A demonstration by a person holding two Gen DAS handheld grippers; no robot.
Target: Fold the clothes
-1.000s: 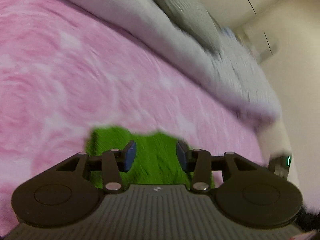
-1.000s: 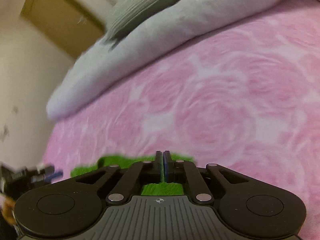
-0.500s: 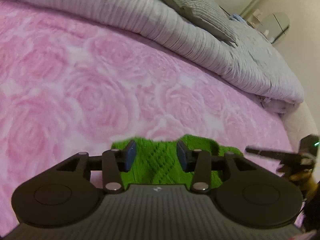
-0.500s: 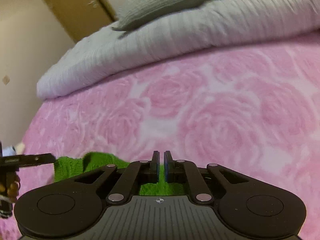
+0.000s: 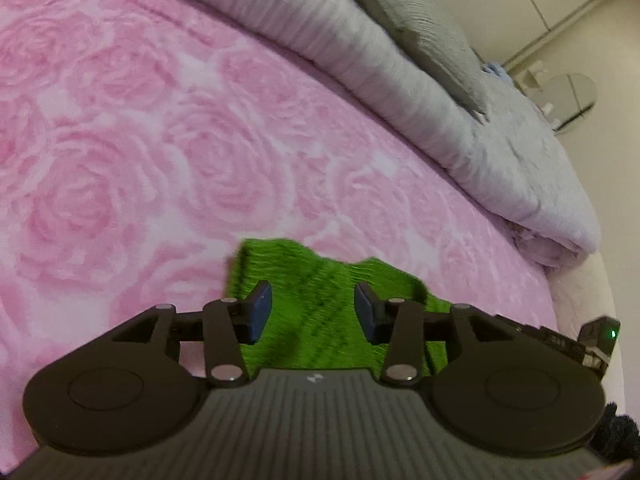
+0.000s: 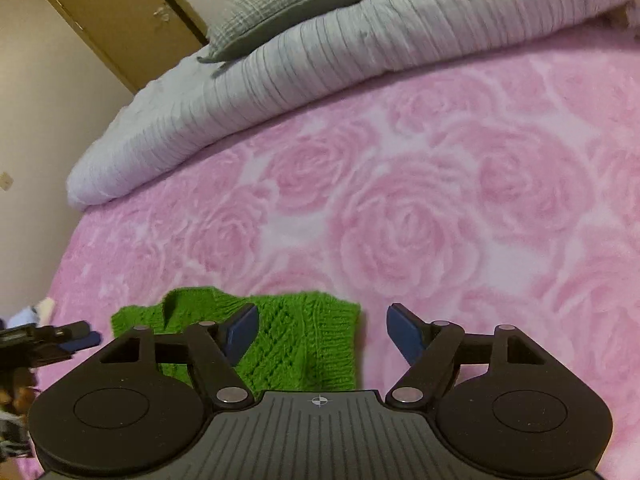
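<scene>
A green knitted garment (image 5: pixel 320 300) lies folded on the pink rose-patterned bedspread (image 5: pixel 160 160). My left gripper (image 5: pixel 314 310) is open and empty, its jaws spread above the garment. In the right wrist view the garment (image 6: pixel 288 340) lies low and left of centre. My right gripper (image 6: pixel 322 330) is open wide and empty; its left pad is over the garment's right part, its right pad over the bare bedspread (image 6: pixel 440 220). The left gripper's tip (image 6: pixel 60 338) shows at the left edge.
A rolled grey-white duvet (image 5: pixel 400 92) with a grey pillow (image 5: pixel 420 28) on it runs along the far side of the bed; it also shows in the right wrist view (image 6: pixel 300 80). A brown door (image 6: pixel 120 12) stands beyond. The bed's edge lies to the left (image 6: pixel 60 280).
My right gripper was shut on the green garment and has opened wide, letting it go. The garment now lies flat on the bedspread. The left gripper stayed open and shifted slightly.
</scene>
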